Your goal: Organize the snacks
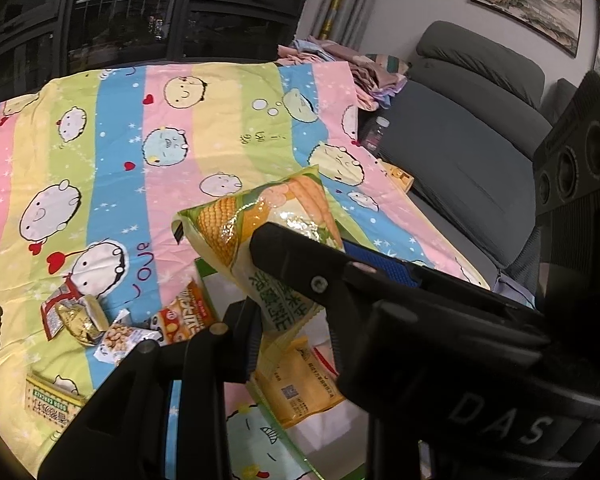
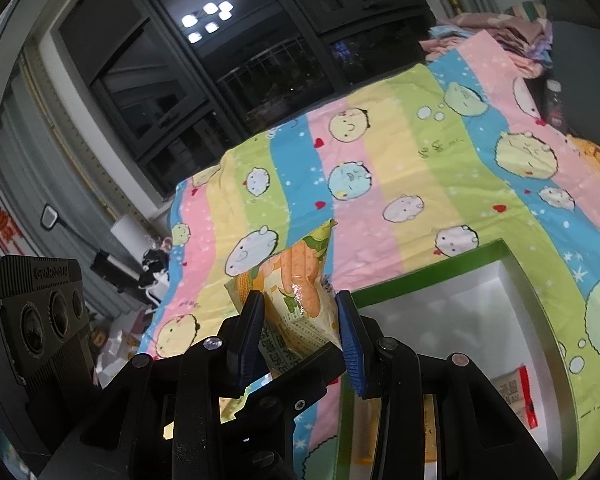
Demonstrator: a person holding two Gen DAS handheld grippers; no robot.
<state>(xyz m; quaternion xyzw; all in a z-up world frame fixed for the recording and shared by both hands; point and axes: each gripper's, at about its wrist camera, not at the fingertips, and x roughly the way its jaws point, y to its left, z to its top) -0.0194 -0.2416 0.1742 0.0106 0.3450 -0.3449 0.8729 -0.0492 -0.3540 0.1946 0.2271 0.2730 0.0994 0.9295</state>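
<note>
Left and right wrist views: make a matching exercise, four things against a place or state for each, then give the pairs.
Things:
1. corn snack bag
2. green-rimmed box
3. gold foil packet
4. bottle

Places or states:
A. lying loose on the striped cloth
B. between the pads of the right gripper
C. white inside, holding a red-edged packet
D. at the cloth's edge by the grey sofa

Pairs: 1-B, 2-C, 3-A, 4-D
</note>
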